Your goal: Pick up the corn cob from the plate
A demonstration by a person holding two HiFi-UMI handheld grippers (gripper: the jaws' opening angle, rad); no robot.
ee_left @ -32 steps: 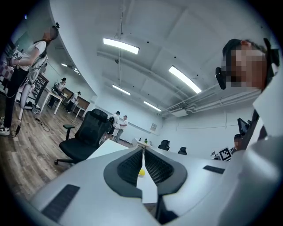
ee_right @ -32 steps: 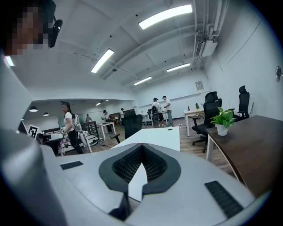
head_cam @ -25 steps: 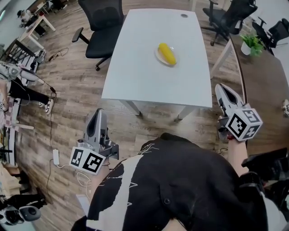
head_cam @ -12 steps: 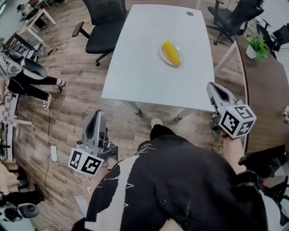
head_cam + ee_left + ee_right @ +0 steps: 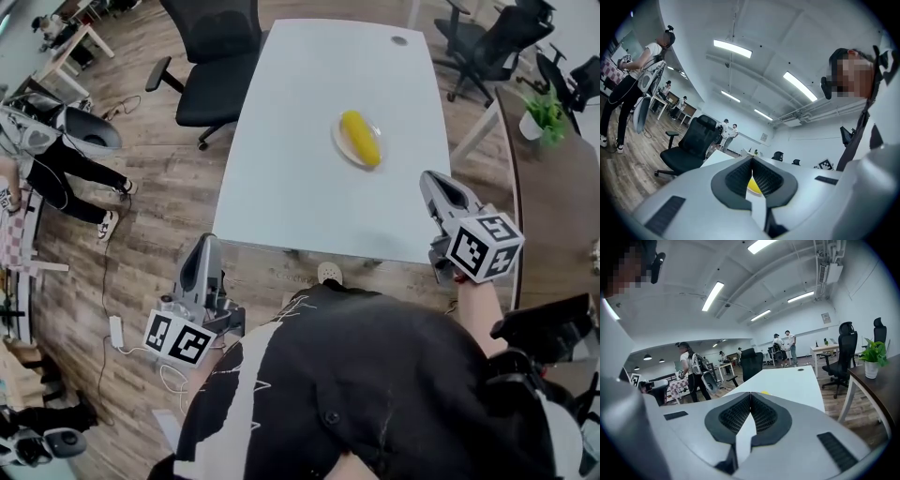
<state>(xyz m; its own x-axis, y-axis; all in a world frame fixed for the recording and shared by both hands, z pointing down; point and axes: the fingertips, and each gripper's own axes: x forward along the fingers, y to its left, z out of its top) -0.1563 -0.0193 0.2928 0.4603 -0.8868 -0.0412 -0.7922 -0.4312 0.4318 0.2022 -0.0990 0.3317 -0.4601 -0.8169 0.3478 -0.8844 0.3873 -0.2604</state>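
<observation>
A yellow corn cob [image 5: 360, 137] lies on a small white plate [image 5: 339, 142] on the right half of a long white table [image 5: 300, 150]. My right gripper [image 5: 430, 178] is shut and empty, with its tips over the table's near right corner, short of the plate. Its own view has a sliver of the corn cob [image 5: 764, 392] just past the shut right gripper [image 5: 750, 395]. Off the table's near left corner, my left gripper [image 5: 204, 242] hangs over the wooden floor. In its own view the left gripper [image 5: 752, 159] is shut and empty, and the corn cob [image 5: 754, 184] peeks out behind the pads.
A black office chair [image 5: 216, 66] stands at the table's left side, and more chairs [image 5: 487, 37] at the far right. A brown table [image 5: 553, 197] with a potted plant [image 5: 544, 117] runs along the right. A person [image 5: 56, 159] stands at the left. Cables [image 5: 117, 328] lie on the floor.
Both grippers have moved forward toward the table. The right one has come from beside the table to over its near right corner. Neither pair of jaws has changed.
</observation>
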